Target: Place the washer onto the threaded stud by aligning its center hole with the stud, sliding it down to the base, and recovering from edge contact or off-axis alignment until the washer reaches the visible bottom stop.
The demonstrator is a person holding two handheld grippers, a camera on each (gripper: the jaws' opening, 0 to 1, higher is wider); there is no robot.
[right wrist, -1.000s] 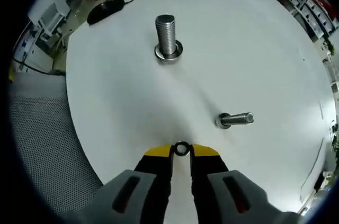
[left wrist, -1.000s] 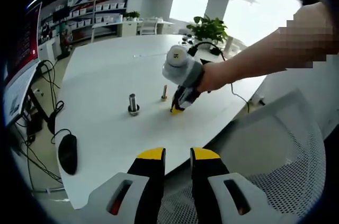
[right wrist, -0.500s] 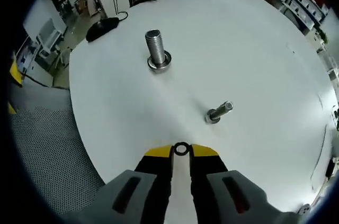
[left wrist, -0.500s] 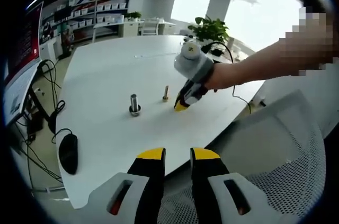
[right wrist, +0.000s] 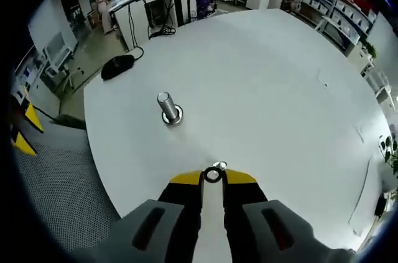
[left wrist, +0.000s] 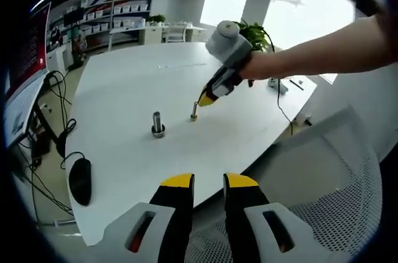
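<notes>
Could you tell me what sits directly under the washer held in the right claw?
The small stud's top peeks out just beyond the washer; its shaft and base are hidden by the right claw.

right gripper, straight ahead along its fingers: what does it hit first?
Likely the small stud: its top sits just past the washer held in the right gripper. Depth is unclear; the left gripper view suggests a small gap.

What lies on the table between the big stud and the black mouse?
Nothing: in the right gripper view, the white table is bare between the big stud and the black mouse.
</notes>
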